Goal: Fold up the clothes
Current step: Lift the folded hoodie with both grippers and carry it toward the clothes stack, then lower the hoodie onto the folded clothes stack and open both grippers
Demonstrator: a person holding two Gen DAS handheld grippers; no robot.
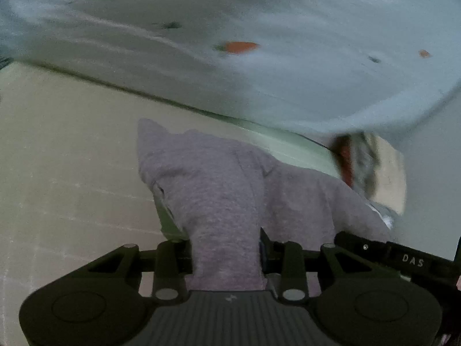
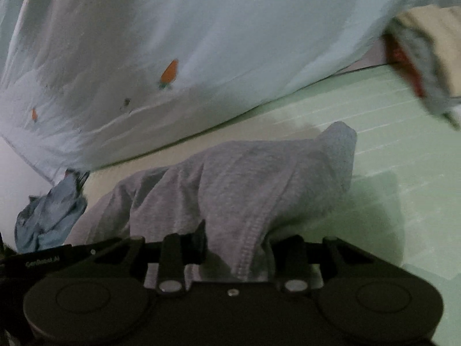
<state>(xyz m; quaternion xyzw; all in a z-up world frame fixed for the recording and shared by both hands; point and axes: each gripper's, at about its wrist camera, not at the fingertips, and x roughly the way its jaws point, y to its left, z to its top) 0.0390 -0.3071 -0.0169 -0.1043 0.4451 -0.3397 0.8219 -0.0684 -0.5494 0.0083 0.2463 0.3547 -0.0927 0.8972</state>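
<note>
A grey knit garment point(image 1: 224, 178) hangs bunched between both grippers, over a pale green mat point(image 2: 389, 155). My left gripper point(image 1: 226, 255) is shut on one edge of the garment, and the cloth hides its fingertips. My right gripper point(image 2: 234, 248) is shut on the garment's stitched hem point(image 2: 247, 248). The garment point(image 2: 230, 178) drapes forward from the right jaws, and a corner of it stands up at the right. The right gripper's body point(image 1: 403, 256) shows at the lower right of the left wrist view.
A pale blue sheet with small orange carrot prints point(image 2: 170, 70) fills the background in both views point(image 1: 239, 46). A stack of folded clothes point(image 2: 423, 57) lies at the mat's far right. A crumpled blue garment point(image 2: 49, 219) lies at the left.
</note>
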